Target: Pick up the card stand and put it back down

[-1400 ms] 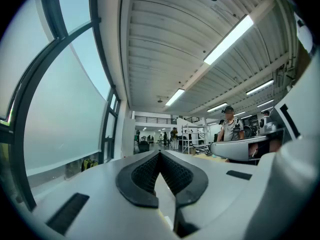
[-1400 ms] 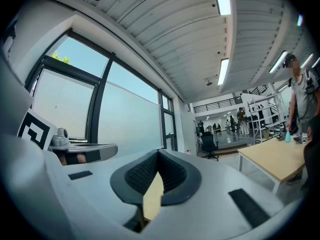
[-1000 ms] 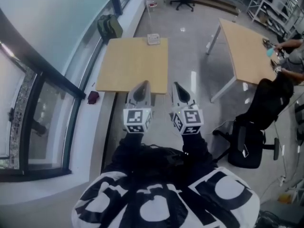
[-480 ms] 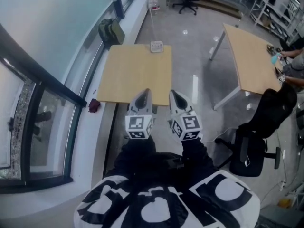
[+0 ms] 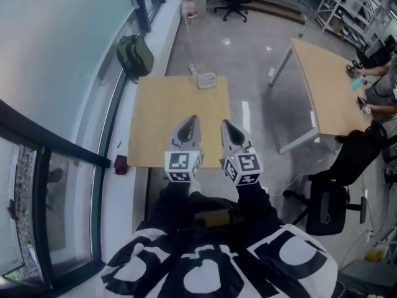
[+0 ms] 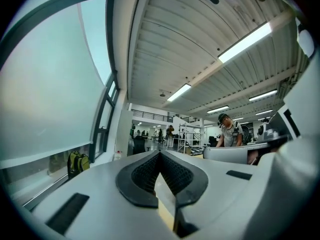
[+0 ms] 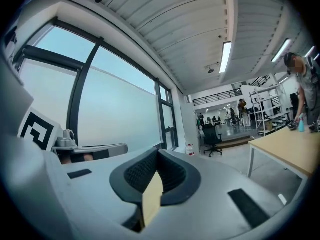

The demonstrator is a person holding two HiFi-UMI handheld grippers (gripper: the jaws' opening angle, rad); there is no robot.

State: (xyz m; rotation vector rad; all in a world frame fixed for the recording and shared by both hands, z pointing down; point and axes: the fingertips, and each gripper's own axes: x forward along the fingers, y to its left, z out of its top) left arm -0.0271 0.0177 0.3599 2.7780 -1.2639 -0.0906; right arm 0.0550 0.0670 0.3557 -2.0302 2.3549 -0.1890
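The pale wooden square table (image 5: 167, 113) stood straight ahead of the person. A longer wooden table (image 5: 322, 85) stood off at two o'clock and a black office chair (image 5: 327, 200) at four o'clock. An olive-green backpack (image 5: 134, 56) lay on the floor by the window wall at eleven o'clock, beyond the square table's far left corner. Over that table's near edge the two tools hung side by side, pointing level toward twelve o'clock. The grey left gripper (image 5: 191, 118) had its jaws pressed together with nothing between them. The grey right gripper (image 5: 225, 122) looked the same, tips meeting and empty. The small pale card stand (image 5: 206, 80) sat at the table's twelve o'clock edge, well apart from both grippers.
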